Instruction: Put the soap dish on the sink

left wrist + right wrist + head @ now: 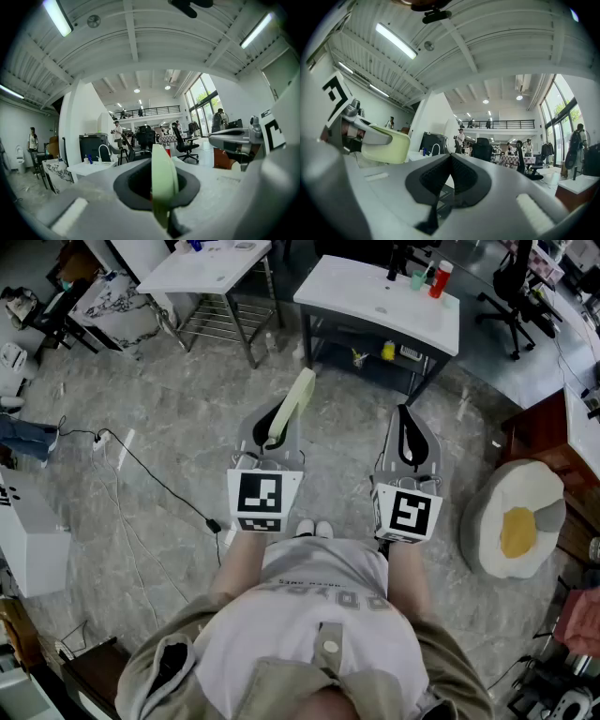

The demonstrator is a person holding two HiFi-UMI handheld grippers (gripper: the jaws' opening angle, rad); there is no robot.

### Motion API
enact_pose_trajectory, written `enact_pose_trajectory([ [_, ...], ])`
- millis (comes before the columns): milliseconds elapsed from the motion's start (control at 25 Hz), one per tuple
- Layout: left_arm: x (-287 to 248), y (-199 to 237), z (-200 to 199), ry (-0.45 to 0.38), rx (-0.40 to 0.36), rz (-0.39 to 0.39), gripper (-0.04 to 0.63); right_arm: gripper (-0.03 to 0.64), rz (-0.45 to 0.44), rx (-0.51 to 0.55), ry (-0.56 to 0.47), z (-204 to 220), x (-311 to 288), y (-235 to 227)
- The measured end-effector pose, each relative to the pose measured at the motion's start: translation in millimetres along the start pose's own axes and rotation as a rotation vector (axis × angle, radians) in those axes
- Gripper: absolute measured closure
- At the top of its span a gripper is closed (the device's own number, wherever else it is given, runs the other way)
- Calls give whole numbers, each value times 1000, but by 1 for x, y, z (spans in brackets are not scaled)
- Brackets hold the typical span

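A pale green soap dish (293, 405) is held on edge between the jaws of my left gripper (278, 427), which is shut on it above the floor. In the left gripper view the soap dish (163, 180) stands edge-on in the jaws of that gripper (159, 192). My right gripper (407, 435) is level with it on the right, shut and empty; its own view shows the closed jaws (451, 161) and the soap dish (386, 146) off to the left. A white sink counter (370, 310) with a dark faucet stands ahead, some way beyond both grippers.
A second white basin table (202, 273) stands at the back left. A red bottle (440, 279) and a green cup (417, 279) sit on the sink counter. An egg-shaped cushion (516, 521) and a wooden cabinet (548, 442) are on the right; a black cable (159, 484) runs across the floor on the left.
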State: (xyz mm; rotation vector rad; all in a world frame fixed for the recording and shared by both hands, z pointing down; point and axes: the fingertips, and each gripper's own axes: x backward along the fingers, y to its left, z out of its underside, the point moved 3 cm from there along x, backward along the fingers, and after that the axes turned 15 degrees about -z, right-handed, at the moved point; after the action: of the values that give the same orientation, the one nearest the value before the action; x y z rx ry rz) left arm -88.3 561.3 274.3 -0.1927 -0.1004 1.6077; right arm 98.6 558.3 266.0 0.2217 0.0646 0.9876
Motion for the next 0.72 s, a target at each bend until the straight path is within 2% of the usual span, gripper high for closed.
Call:
enact_pose_trajectory([
  [560, -8, -4, 1, 14, -1, -7, 584, 618, -9, 19, 20, 1, -2, -6],
  [720, -13, -9, 3, 20, -3, -5, 584, 618, -9, -5, 32, 9, -1, -13],
])
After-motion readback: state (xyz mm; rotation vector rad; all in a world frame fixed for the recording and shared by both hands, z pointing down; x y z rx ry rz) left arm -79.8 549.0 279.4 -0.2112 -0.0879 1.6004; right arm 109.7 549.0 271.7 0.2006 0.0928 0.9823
